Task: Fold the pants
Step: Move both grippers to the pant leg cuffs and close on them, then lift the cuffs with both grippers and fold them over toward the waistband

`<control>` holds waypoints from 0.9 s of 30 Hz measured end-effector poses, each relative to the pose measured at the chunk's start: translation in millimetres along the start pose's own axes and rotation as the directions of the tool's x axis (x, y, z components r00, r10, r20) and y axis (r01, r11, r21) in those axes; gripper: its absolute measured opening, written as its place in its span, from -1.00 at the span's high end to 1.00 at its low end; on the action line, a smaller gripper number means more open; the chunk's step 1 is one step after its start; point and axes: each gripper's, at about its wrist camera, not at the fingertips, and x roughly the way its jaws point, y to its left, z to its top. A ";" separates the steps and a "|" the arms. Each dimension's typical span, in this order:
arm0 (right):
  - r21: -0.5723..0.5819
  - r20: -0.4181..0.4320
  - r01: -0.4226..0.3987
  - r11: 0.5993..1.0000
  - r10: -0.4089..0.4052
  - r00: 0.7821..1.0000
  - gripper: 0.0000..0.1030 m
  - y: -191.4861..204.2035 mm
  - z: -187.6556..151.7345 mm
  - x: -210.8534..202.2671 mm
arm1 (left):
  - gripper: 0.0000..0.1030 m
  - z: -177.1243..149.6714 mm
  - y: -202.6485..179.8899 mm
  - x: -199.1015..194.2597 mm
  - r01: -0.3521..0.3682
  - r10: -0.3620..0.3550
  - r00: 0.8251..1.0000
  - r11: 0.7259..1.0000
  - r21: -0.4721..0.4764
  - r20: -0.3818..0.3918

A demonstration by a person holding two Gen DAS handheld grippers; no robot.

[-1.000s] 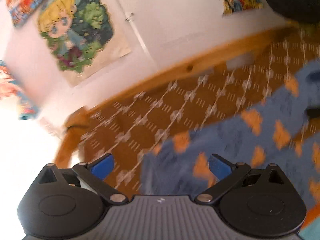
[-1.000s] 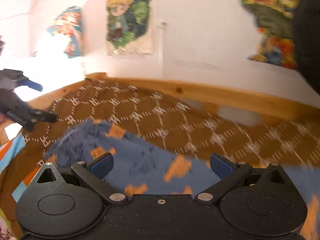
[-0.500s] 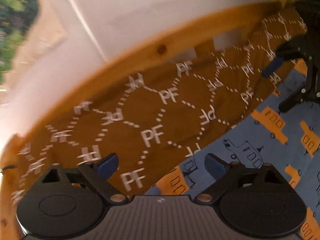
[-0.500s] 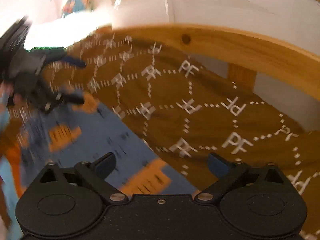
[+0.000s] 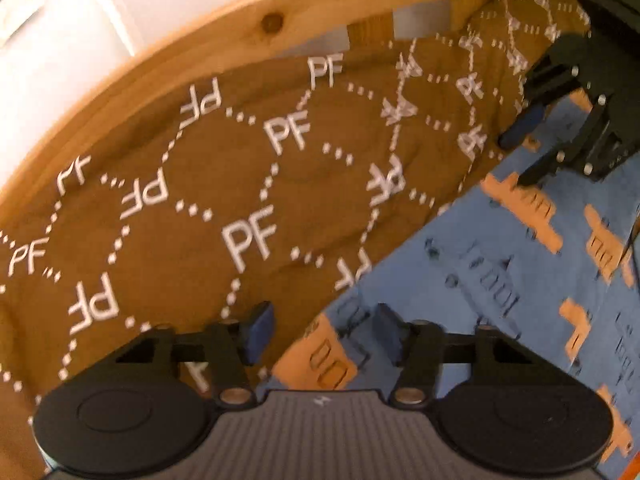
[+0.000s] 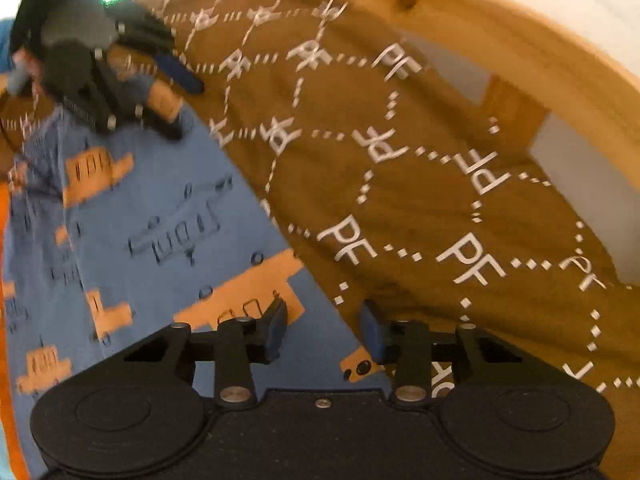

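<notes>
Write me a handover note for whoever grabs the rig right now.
Left gripper: open, low over the pants' edge, holding nothing.
Right gripper: open, straddling the same edge further along, holding nothing.
Pants: blue with orange print, spread on the brown blanket by the wooden bed rail.
Done: both grippers lined up at the edge nearest the rail; no fold visible in these views.
Left: close both on the edge, lift, fold over, flatten.
</notes>
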 end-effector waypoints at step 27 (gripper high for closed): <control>0.036 0.153 0.422 0.906 -0.422 0.894 0.92 0.5 40.7 25.9 | 0.79 20.9 31.4 -5.4 -0.232 0.259 0.955 0.956 -0.177 0.147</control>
